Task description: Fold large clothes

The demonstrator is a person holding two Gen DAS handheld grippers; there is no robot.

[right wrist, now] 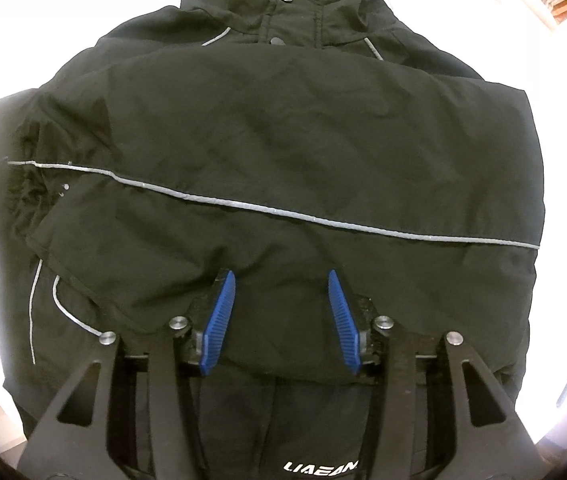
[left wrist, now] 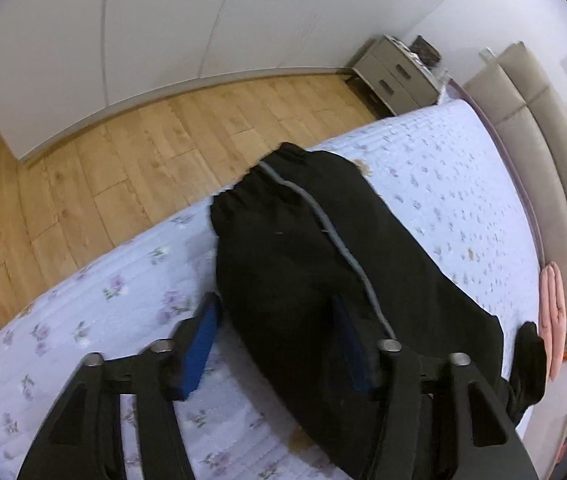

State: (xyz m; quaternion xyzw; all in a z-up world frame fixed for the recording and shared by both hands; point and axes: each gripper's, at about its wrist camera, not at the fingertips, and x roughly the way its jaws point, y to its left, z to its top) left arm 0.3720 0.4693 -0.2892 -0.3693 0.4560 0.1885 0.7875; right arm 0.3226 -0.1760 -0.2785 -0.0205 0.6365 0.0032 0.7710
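A black hooded jacket [right wrist: 283, 140] with thin grey piping lies flat on the bed, one sleeve [right wrist: 267, 216] folded across its chest. In the left wrist view that sleeve [left wrist: 295, 248] stretches toward the bed's edge, its elastic cuff [left wrist: 259, 184] at the far end. My left gripper [left wrist: 275, 304] is open, hovering over the sleeve's near part, holding nothing. My right gripper [right wrist: 281, 280] is open just above the jacket's lower front, empty, with blue pads [right wrist: 219, 316] spread wide. The hood is cut off at the top of the right wrist view.
The bed has a white floral quilt [left wrist: 443, 168] and a beige padded headboard [left wrist: 539, 128]. A pink folded cloth [left wrist: 551, 312] lies by the headboard. Wooden floor [left wrist: 123, 152], white wardrobe doors and a grey nightstand [left wrist: 399, 76] lie beyond the bed's edge.
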